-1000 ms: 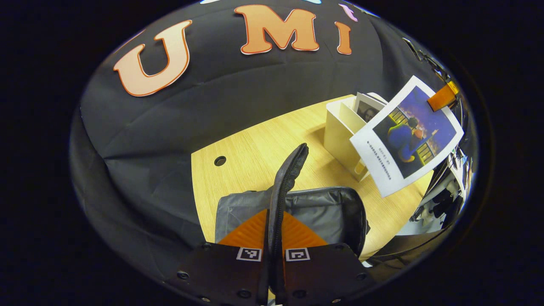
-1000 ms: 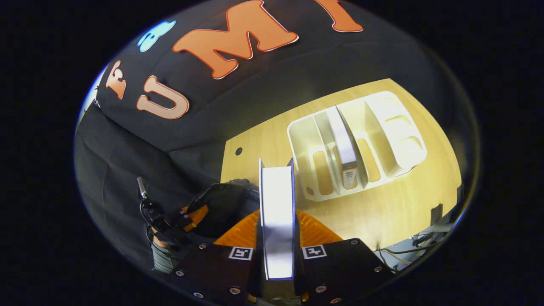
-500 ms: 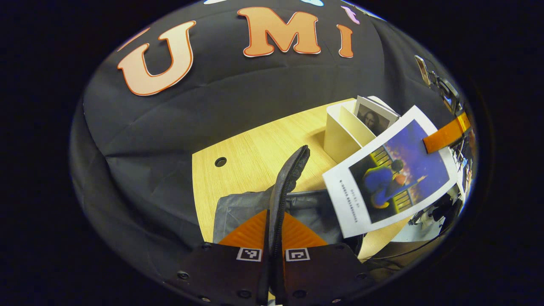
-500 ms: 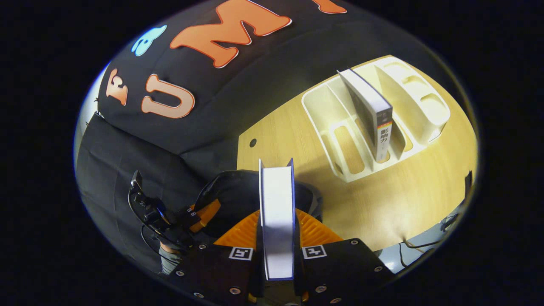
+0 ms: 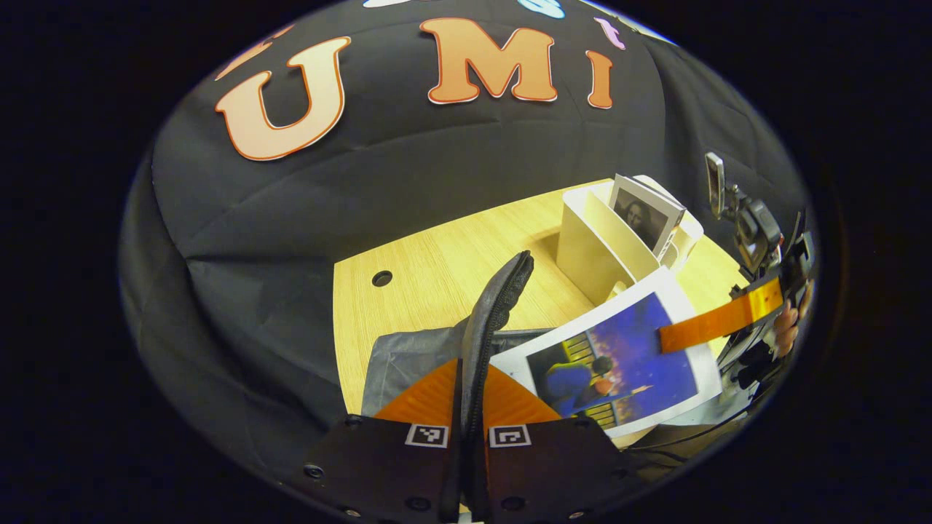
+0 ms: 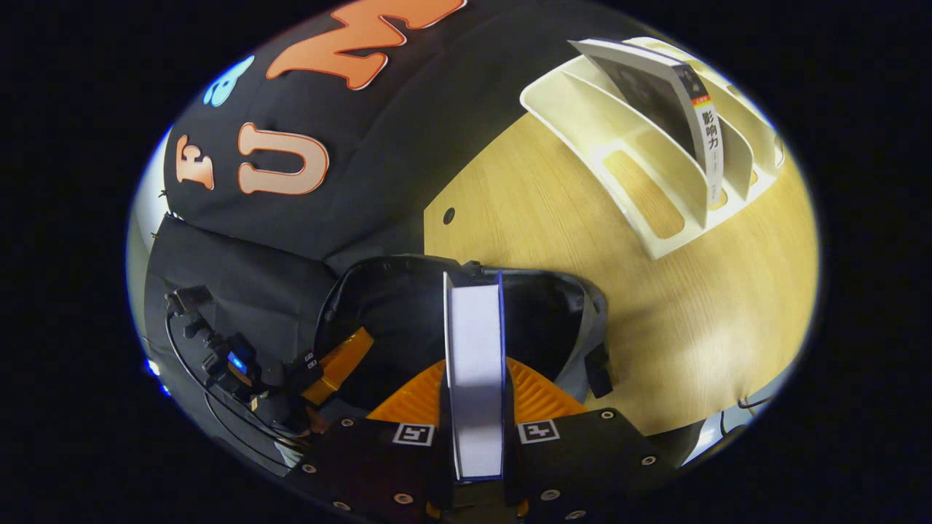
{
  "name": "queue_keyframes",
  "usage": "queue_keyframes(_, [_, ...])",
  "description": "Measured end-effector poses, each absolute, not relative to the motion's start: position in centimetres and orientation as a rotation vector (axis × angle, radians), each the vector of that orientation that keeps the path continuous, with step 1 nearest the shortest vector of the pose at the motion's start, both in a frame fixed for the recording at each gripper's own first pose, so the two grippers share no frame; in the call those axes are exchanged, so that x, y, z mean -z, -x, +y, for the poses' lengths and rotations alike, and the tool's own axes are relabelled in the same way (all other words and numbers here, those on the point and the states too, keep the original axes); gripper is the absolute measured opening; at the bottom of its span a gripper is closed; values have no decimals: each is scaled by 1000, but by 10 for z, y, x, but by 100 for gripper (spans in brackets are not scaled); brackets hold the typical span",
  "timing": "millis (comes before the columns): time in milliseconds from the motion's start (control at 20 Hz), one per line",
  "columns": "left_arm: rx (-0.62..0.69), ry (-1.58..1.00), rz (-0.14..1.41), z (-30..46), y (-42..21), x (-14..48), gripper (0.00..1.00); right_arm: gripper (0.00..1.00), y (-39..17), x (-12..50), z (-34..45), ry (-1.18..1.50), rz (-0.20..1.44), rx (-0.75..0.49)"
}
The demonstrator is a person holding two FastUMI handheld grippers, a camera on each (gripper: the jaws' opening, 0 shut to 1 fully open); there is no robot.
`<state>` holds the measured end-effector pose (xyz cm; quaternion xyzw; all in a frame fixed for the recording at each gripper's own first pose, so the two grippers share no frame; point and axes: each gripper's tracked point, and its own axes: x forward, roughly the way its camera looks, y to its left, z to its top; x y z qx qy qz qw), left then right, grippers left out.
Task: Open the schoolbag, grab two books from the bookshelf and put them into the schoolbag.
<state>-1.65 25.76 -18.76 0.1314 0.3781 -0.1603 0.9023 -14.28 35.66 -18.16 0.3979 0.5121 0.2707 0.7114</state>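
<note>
The black schoolbag (image 6: 408,320) lies open on the wooden table, its grey lining (image 5: 408,356) showing. My left gripper (image 5: 470,407) is shut on the bag's zippered flap (image 5: 499,298) and holds it upright. My right gripper (image 6: 475,407) is shut on a book with a blue cover (image 5: 619,364), seen edge-on as white pages (image 6: 475,364) just over the bag's mouth. In the left gripper view the right gripper's orange finger (image 5: 717,324) presses on the cover. A second book (image 6: 684,102) leans in the white bookshelf (image 6: 641,189).
The bookshelf (image 5: 593,240) stands at the table's far right with a portrait-cover book (image 5: 644,215) in it. A round cable hole (image 5: 381,278) lies in the tabletop behind the bag. A hand (image 5: 786,327) grips the right tool. The left gripper (image 6: 335,367) sits at the bag's left rim.
My right gripper has carried the blue book from beside the bookshelf down and toward the bag, tilting it flatter over the opening. The left gripper still holds the flap in place.
</note>
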Motion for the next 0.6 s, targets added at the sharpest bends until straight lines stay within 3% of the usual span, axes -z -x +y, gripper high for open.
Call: queue_keyframes(600, [352, -251, 762, 242, 32, 188, 6, 26, 137, 225, 422, -1089, 1082, -571])
